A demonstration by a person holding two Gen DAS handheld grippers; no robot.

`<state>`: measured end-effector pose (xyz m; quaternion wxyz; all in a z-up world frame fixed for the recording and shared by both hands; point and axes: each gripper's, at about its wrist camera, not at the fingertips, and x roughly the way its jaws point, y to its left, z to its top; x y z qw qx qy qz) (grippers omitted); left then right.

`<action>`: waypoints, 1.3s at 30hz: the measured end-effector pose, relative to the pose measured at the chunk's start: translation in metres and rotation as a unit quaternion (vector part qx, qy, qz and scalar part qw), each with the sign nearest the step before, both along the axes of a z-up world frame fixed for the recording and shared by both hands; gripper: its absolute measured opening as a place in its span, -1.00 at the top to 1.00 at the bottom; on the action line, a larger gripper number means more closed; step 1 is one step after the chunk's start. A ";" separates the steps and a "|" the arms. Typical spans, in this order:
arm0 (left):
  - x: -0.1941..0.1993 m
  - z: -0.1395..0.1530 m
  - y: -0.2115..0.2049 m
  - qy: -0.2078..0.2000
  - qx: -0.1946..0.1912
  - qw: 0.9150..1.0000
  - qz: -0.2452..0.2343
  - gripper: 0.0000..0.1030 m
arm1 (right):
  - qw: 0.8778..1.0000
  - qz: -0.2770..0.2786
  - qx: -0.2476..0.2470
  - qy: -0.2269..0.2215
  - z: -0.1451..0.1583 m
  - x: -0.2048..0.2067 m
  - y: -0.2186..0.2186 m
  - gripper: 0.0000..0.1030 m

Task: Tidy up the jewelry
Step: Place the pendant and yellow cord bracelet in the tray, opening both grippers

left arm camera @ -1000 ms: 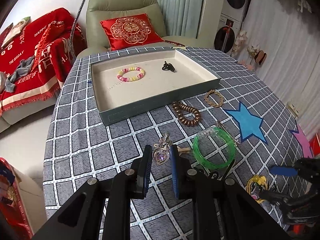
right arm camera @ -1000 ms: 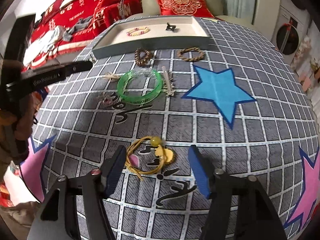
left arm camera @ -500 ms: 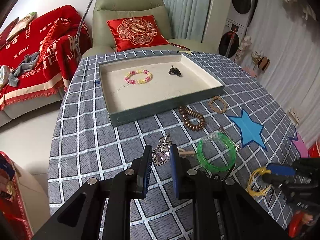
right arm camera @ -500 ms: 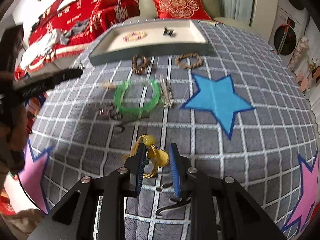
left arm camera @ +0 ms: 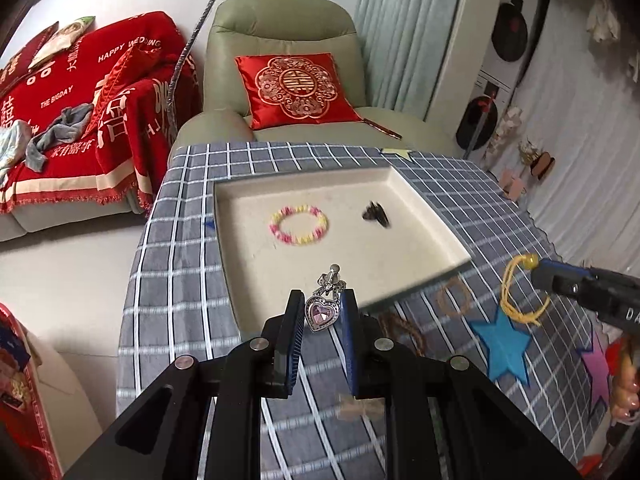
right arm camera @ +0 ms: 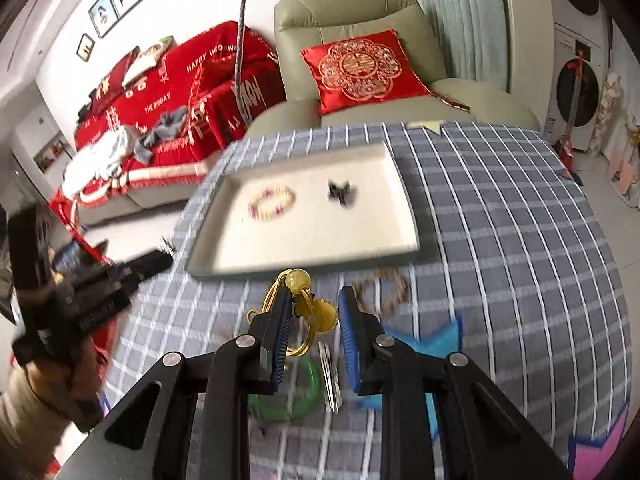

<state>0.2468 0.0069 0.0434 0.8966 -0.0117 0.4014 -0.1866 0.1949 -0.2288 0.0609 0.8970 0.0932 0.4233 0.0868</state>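
Observation:
My left gripper (left arm camera: 322, 314) is shut on a silver heart pendant with a pink stone (left arm camera: 320, 312) and holds it in the air over the near edge of the cream jewelry tray (left arm camera: 424, 200). My right gripper (right arm camera: 314, 308) is shut on a yellow cord ornament with a bead (right arm camera: 308, 300), lifted just short of the tray (right arm camera: 404, 200); it also shows in the left wrist view (left arm camera: 520, 292). In the tray lie a pink-and-yellow bead bracelet (left arm camera: 298, 225) and a black clip (left arm camera: 375, 214).
On the checked tablecloth lie a light brown bracelet (right arm camera: 382, 288), a dark bead bracelet (left arm camera: 400, 328), a green bangle (right arm camera: 288, 400), a silver clip (right arm camera: 330, 376) and a small tan bow (left arm camera: 358, 406). A green armchair with a red cushion (left arm camera: 298, 90) stands behind the table.
Both grippers rose from the table and moved toward the tray, each carrying its piece. The right gripper closed on the yellow ornament and lifted it.

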 end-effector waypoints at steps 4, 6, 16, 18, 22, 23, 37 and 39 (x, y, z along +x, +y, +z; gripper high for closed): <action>0.031 -0.008 -0.007 0.013 0.013 1.000 0.010 0.36 | 1.000 0.003 -0.002 0.003 0.000 0.045 0.004 0.49; 0.047 -0.013 -0.012 0.020 0.021 1.000 0.010 0.36 | 1.000 0.002 -0.003 0.010 -0.006 0.067 0.004 0.49; 0.102 -0.059 -0.027 0.089 0.043 0.995 0.000 0.36 | 0.997 0.003 -0.012 0.073 -0.068 0.145 0.005 0.49; 0.109 -0.070 -0.028 0.109 0.045 0.993 -0.002 0.36 | 0.996 0.004 -0.013 0.087 -0.081 0.154 0.005 0.49; 0.120 -0.081 -0.033 0.125 0.055 0.991 -0.002 0.36 | 0.995 0.001 -0.018 0.102 -0.098 0.169 0.004 0.49; 0.121 -0.081 -0.034 0.122 0.058 0.991 -0.001 0.36 | 0.994 0.000 -0.020 0.105 -0.101 0.173 0.003 0.49; 0.138 -0.085 -0.051 0.063 0.111 0.991 0.025 0.36 | 0.995 -0.028 -0.035 0.089 -0.113 0.196 -0.003 0.47; 0.137 -0.085 -0.050 0.060 0.114 0.991 0.029 0.35 | 0.995 -0.028 -0.035 0.088 -0.112 0.196 -0.001 0.36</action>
